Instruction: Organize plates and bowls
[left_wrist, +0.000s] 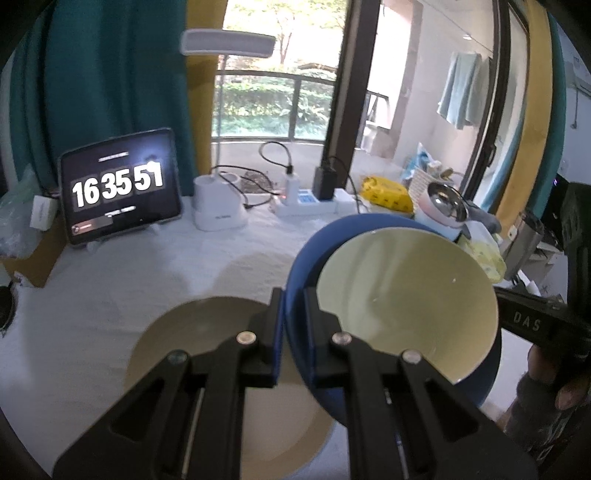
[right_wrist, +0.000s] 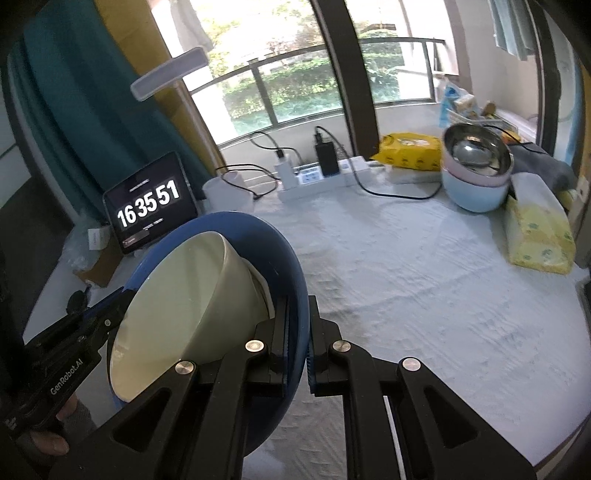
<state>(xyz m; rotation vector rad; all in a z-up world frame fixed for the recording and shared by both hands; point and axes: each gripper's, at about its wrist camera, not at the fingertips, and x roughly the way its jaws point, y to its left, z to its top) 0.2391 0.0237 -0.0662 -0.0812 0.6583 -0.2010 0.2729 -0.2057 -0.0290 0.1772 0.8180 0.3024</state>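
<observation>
A blue bowl (left_wrist: 306, 258) with a cream bowl (left_wrist: 402, 295) nested in it is held tilted above the table. My left gripper (left_wrist: 293, 332) is shut on the blue bowl's rim at one side. My right gripper (right_wrist: 297, 332) is shut on the opposite rim of the blue bowl (right_wrist: 273, 251), with the cream bowl (right_wrist: 192, 288) to its left. A beige plate (left_wrist: 207, 332) lies on the white tablecloth below the left gripper. The right gripper's body shows at the right of the left wrist view.
A stack of pink and light blue bowls topped by a steel bowl (right_wrist: 476, 162) stands at the back right. A tissue box (right_wrist: 535, 232), yellow wipes pack (right_wrist: 410, 151), power strip (right_wrist: 314, 181), tablet clock (right_wrist: 151, 206) and lamp base (left_wrist: 218, 203) line the table's back.
</observation>
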